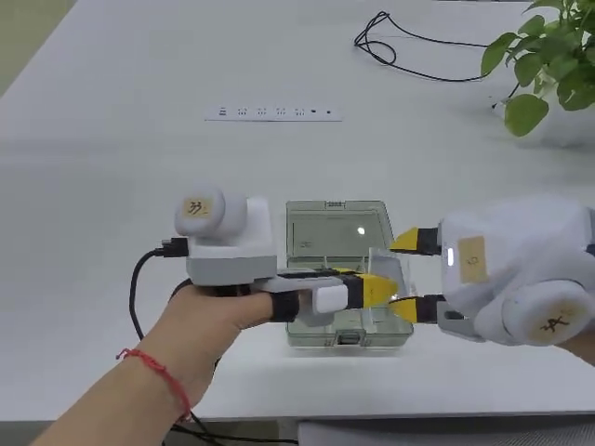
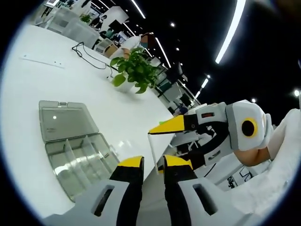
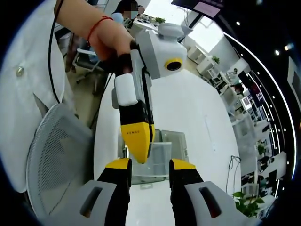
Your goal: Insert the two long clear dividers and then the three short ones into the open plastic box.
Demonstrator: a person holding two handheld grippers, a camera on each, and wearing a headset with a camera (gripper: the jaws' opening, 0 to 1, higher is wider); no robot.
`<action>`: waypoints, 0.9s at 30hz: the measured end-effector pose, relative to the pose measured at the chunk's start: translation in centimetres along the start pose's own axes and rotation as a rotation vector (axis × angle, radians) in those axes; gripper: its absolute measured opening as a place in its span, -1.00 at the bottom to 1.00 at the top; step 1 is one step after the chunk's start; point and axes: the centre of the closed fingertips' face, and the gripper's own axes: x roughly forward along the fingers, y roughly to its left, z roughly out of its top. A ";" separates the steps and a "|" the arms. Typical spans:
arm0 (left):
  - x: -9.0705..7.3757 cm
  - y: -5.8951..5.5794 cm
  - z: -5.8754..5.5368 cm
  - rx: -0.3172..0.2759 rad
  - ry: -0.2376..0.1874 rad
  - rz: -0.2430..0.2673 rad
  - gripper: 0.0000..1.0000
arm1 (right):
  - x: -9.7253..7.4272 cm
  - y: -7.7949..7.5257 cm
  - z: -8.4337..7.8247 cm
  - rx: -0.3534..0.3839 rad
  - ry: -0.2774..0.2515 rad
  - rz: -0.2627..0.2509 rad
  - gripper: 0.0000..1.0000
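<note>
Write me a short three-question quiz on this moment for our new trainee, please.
1. True or false: the right gripper has its jaws shut.
2. Multiple choice: the plastic box on the white table is A) open, with its lid laid back; B) closed and latched; C) upside down.
3. Fill in: the left gripper holds a clear ____ over the box.

Key
1. False: its jaws stand wide apart.
2. A.
3. divider.
</note>
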 end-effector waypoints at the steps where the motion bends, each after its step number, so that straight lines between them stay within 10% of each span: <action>1: 0.1 0.1 -0.1 0.001 0.005 0.000 -0.76 | 0.0 0.0 0.0 0.001 0.000 0.001 -0.35; 27: -0.3 0.4 -0.5 0.019 -0.004 -0.014 -1.00 | -0.2 0.0 1.0 0.036 -0.035 0.014 -0.30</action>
